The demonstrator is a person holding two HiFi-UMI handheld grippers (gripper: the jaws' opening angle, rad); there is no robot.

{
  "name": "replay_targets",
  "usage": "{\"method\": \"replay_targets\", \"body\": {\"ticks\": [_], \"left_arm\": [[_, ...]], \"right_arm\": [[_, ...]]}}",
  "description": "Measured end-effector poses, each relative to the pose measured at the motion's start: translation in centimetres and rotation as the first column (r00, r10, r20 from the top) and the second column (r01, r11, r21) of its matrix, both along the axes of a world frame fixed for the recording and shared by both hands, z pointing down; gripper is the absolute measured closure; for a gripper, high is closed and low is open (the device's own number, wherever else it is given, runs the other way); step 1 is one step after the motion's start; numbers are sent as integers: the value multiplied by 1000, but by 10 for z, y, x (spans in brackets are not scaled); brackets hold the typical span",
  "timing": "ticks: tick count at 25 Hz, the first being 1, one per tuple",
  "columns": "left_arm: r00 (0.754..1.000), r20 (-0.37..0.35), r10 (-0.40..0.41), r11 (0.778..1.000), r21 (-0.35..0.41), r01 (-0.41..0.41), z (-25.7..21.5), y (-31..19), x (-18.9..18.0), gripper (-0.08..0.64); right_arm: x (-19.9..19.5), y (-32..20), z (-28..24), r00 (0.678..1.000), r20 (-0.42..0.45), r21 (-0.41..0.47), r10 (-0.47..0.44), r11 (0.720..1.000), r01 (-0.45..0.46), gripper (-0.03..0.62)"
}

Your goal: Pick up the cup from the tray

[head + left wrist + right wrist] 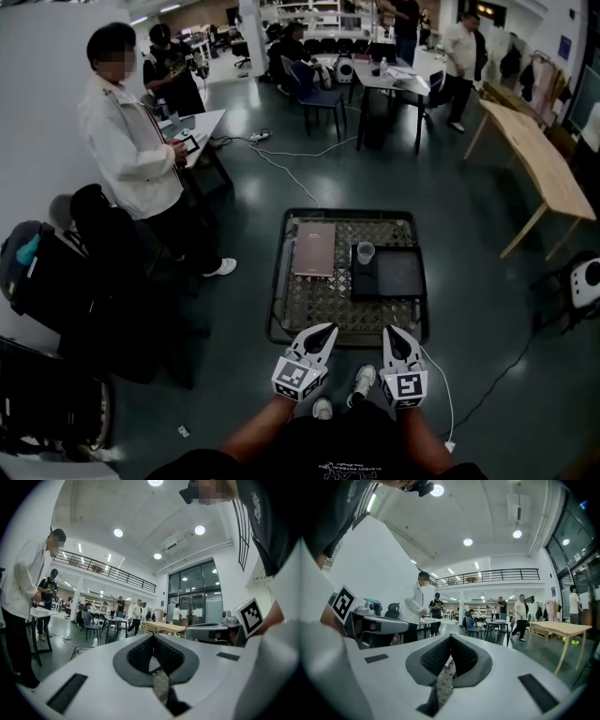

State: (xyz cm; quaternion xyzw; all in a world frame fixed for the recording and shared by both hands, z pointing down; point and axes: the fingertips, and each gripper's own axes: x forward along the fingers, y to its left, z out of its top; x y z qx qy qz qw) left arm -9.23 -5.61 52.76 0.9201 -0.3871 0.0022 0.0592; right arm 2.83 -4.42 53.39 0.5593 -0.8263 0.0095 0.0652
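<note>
A clear cup [366,252] stands upright at the far left corner of a black tray [403,278]. The tray lies on the right half of a low mesh-topped table [323,309] in the head view. My left gripper [327,329] and right gripper [395,330] hover side by side over the table's near edge, well short of the cup, and both are shut with nothing in them. In the left gripper view the gripper [153,637] points level across the room, its jaws closed together. The right gripper [451,637] shows the same in its own view. Neither gripper view shows the cup.
A brown flat board [314,248] lies on the mesh left of the tray. A person in a white jacket [131,150] stands at the left by dark bags [56,272]. A wooden table [539,159] is at the right. A white cable [439,380] runs along the floor.
</note>
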Motion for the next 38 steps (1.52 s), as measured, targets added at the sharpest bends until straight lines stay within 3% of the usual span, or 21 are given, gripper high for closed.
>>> {"method": "replay_targets", "body": {"ticks": [19, 31, 38], "left_arm": [[997, 30, -65, 998, -18, 66, 3, -106, 66, 551], [989, 51, -136, 990, -39, 138, 9, -158, 100, 551], [987, 67, -145, 984, -90, 151, 29, -170, 108, 551]], "right_arm": [[59, -114, -5, 998, -4, -13, -69, 998, 69, 583], [98, -164, 18, 990, 21, -20, -140, 990, 141, 583], [90, -176, 41, 987, 21, -96, -158, 983, 159, 583]]}}
